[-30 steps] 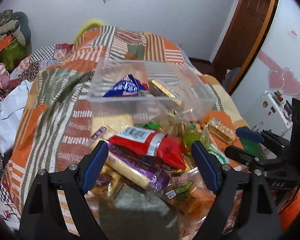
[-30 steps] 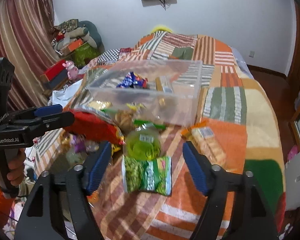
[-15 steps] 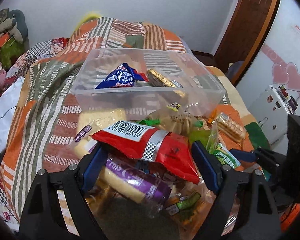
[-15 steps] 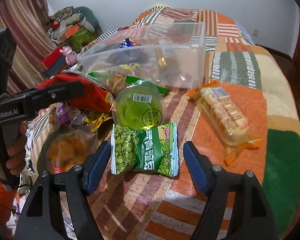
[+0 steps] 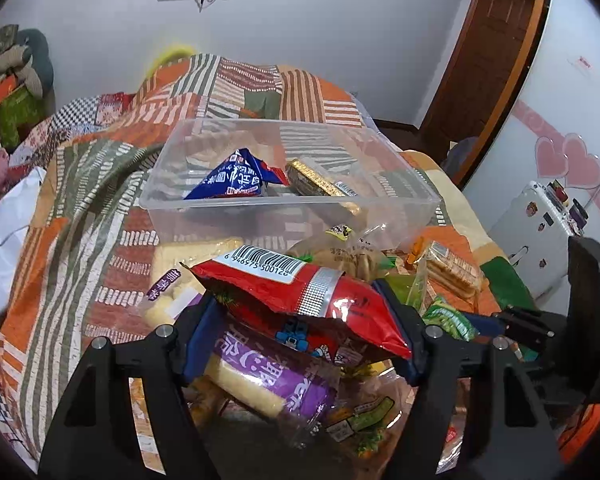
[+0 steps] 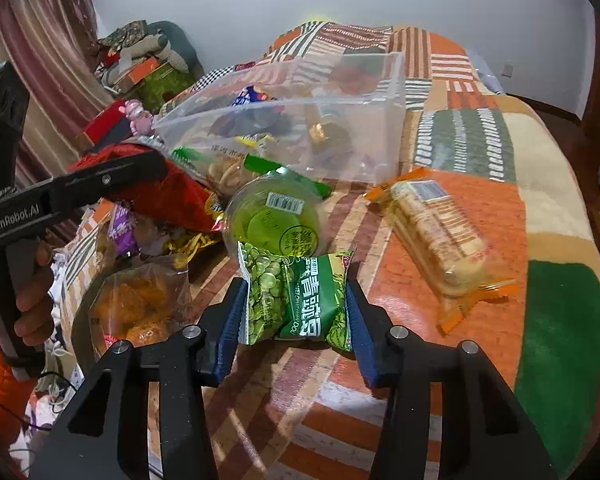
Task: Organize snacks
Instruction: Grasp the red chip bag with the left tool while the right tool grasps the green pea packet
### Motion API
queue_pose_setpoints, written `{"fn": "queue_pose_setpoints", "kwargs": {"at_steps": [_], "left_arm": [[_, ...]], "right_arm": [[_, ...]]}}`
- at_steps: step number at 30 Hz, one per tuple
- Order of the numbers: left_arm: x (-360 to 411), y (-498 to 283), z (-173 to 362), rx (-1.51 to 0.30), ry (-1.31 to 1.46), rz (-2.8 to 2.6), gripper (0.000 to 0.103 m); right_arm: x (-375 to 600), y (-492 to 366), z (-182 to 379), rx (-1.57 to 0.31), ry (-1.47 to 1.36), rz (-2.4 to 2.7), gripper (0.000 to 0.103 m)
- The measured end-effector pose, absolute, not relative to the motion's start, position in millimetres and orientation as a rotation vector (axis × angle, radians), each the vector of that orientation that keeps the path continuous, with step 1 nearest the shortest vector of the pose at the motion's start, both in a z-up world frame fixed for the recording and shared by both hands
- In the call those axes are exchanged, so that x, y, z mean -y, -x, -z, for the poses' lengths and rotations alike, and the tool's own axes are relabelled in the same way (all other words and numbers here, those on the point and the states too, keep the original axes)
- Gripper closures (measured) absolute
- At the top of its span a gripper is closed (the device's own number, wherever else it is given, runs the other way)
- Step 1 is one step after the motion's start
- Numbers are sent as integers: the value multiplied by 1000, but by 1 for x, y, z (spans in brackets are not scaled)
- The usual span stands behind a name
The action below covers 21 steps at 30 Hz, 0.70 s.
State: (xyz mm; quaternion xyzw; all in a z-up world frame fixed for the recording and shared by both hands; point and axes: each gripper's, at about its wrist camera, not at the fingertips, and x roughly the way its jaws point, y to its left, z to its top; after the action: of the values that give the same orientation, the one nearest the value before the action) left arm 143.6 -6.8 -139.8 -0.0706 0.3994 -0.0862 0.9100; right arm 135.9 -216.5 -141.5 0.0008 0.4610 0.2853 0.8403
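My left gripper (image 5: pixel 300 336) is shut on a red snack bag (image 5: pixel 300 300) and holds it over the snack pile, in front of a clear plastic bin (image 5: pixel 288 208). The bin holds a blue packet (image 5: pixel 236 180) and a gold-wrapped bar (image 5: pixel 320 184). My right gripper (image 6: pixel 296 308) is shut on a green pea packet (image 6: pixel 296 300) lying on the quilt. A round green tub (image 6: pixel 276 220) sits just beyond it. The left gripper also shows in the right wrist view (image 6: pixel 112 184), with the red bag (image 6: pixel 172 204).
A purple and yellow packet (image 5: pixel 268 376) lies under the red bag. A cracker pack (image 6: pixel 436 236) lies right of the pea packet. A bag of orange snacks (image 6: pixel 136 304) sits to the left. Clutter fills the room's left side (image 6: pixel 140 68).
Both grippers moved forward and down and closed, the left onto the red bag, the right onto the green pea packet.
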Motion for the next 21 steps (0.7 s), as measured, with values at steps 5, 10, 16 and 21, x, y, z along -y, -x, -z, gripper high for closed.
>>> {"fn": "queue_pose_setpoints", "kwargs": {"at_steps": [5, 10, 16, 21], "left_arm": [[5, -136, 129, -790, 146, 179, 33], [1, -131, 115, -759, 151, 175, 35], [-6, -133, 98, -717, 158, 167, 40], [-14, -143, 91, -701, 180, 170, 48]], "right_arm": [[226, -134, 129, -942, -17, -584, 59], [232, -135, 115, -898, -27, -563, 59], [235, -146, 97, -840, -41, -540, 59], [236, -156, 81, -785, -55, -526, 59]]}}
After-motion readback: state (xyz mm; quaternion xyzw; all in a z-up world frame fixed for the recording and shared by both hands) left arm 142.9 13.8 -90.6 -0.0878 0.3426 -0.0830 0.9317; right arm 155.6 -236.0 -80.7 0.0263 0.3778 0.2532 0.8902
